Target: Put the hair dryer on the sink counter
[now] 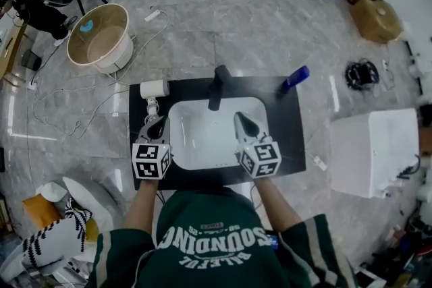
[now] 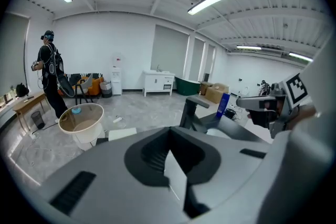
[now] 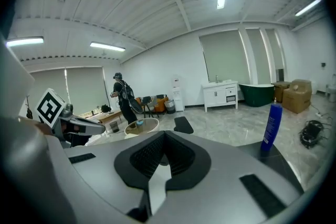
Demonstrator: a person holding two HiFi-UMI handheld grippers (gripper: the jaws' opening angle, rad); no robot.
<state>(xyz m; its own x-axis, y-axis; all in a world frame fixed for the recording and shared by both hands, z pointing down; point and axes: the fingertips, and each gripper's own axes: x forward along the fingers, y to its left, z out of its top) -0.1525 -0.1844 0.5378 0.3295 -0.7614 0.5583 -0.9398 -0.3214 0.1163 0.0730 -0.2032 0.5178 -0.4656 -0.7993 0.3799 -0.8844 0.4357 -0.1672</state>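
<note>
The white hair dryer (image 1: 154,89) lies on the black sink counter (image 1: 287,138) at its far left corner, with its handle pointing toward me. In the left gripper view the hair dryer (image 2: 122,134) shows as a pale slab just beyond the jaws. My left gripper (image 1: 156,122) hovers just short of the handle, shut, with nothing between its jaws (image 2: 170,165). My right gripper (image 1: 241,122) hangs over the right side of the white basin (image 1: 209,138), also shut and empty (image 3: 157,176).
A black faucet (image 1: 217,85) stands behind the basin and a blue bottle (image 1: 295,78) at the counter's far right. A round basket (image 1: 101,37) and cables lie on the floor to the left, a white box (image 1: 371,152) to the right. A person (image 2: 50,78) stands far off.
</note>
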